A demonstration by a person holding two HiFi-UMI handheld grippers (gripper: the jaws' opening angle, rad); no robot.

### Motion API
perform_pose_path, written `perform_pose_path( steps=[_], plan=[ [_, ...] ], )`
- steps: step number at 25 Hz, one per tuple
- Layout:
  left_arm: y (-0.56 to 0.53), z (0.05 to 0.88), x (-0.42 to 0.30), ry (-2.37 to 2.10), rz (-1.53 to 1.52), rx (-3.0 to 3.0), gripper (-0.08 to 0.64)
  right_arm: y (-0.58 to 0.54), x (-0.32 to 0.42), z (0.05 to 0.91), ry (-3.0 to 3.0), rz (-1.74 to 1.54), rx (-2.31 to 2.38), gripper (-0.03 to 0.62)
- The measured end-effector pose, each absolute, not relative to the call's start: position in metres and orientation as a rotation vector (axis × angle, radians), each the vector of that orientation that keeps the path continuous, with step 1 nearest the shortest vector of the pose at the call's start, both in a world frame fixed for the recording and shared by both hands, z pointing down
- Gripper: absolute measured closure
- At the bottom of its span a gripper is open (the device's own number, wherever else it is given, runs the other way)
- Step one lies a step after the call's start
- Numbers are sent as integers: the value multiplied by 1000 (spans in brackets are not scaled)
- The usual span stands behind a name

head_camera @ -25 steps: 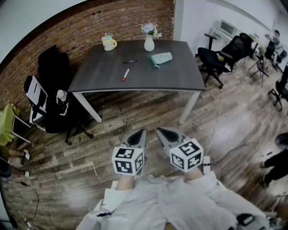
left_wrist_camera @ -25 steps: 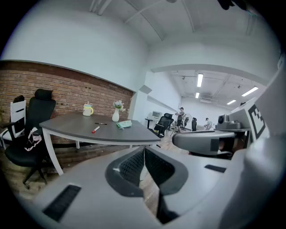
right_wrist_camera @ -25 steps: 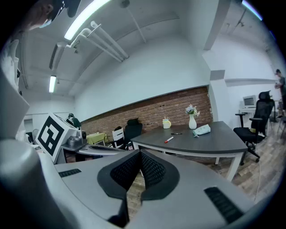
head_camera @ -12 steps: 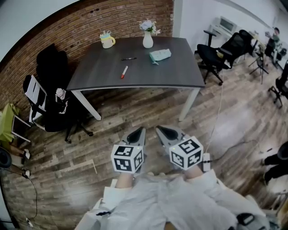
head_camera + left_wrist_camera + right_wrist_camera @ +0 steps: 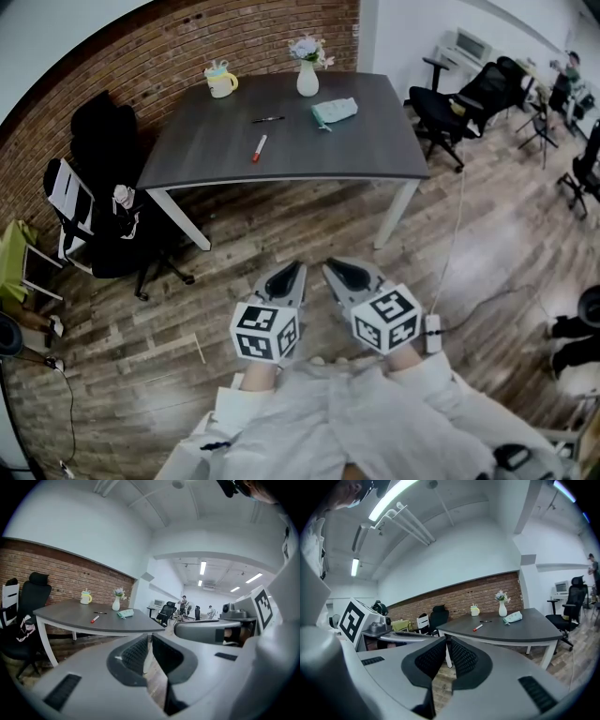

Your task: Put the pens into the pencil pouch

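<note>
Across the wooden floor [image 5: 281,225], the dark surface [image 5: 309,155] carries the red pen [image 5: 260,148], black pen [image 5: 268,120] and green pouch [image 5: 335,111], well apart from me. My left fingers [image 5: 286,279] and right fingers [image 5: 345,275] are closed, empty. From this far the pouch looks perhaps zipped, and a thin pen nudged by my fingers could roll off. No writing reads.

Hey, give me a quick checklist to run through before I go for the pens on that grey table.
1. Both pens found: ok. The red pen and the black pen lie apart on the table.
2. Pencil pouch found: ok, right of the pens.
3. Pouch open: cannot tell, too small.
4. Grippers empty: ok. The left gripper and the right gripper hold nothing.
5. Jaws ready to grasp: not ok, both pairs are together.
6. Table within reach: not ok, both grippers are over the floor, short of it.
</note>
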State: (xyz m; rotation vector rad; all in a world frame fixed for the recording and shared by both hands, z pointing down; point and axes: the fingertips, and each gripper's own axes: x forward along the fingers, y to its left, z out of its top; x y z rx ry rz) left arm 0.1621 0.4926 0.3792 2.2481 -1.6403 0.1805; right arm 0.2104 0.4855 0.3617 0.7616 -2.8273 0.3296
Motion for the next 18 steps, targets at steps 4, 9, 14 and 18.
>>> perform_pose_path(
  steps=[4,9,14,18],
  plan=[
    [491,383,150,-1642,188,2248,546,479,206,373,-2799,348,824,562],
    [486,390,132,-1619,211,2249,485,470,196,379,-2770,362,872,506],
    [482,406,126,-1580,210,2223,467,463,194,385,-2747,373,890,505],
    [468,410,120,-1572,183,2211,467,449,189,387,-2752,373,886,505]
  ],
)
